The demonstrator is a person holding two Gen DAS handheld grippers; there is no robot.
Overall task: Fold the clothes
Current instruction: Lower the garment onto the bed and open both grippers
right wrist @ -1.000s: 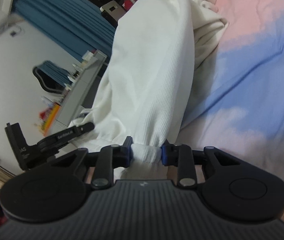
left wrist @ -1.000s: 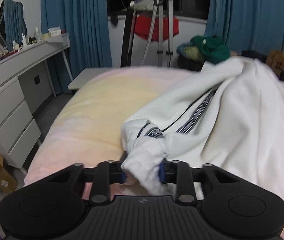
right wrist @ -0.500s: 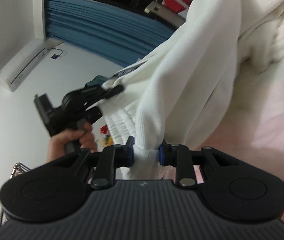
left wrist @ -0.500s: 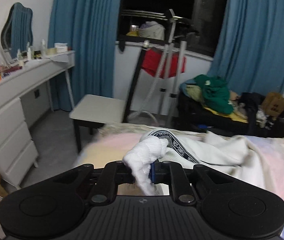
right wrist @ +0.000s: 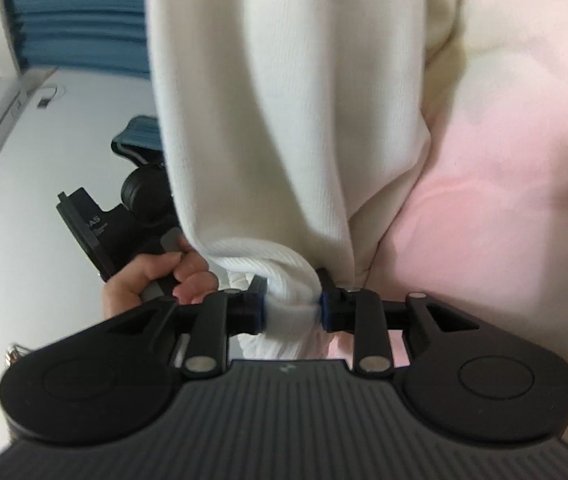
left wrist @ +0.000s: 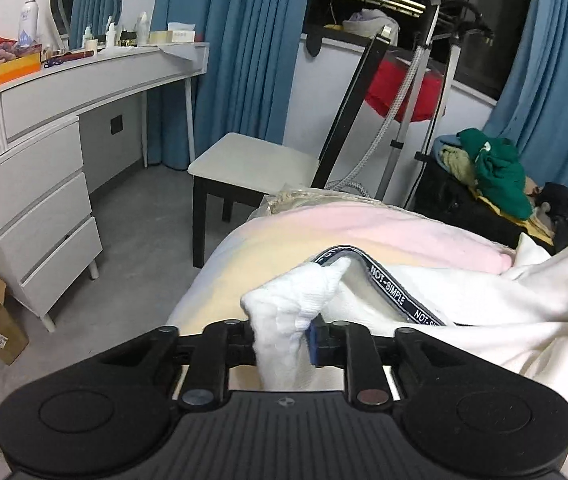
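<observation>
2 grippers share the white ribbed-knit garment [left wrist: 424, 296]: left gripper [left wrist: 284, 330] pinching its cuff, right gripper [right wrist: 292, 308] clamping bunched fabric, both lately easing, cloth stretching ahead over the pink bed [left wrist: 364, 224].

One white garment [left wrist: 464, 304], two grippers [left wrist: 281, 338] [right wrist: 292, 308], one stool [left wrist: 251, 160], three drawers [left wrist: 43, 220], one bed [left wrist: 364, 228].

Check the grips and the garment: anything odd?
Nothing damaged. Both the left gripper and right gripper pinch bunched ribbed cuffs of the white garment, which lies rumpled, not flat, on the bed.
</observation>
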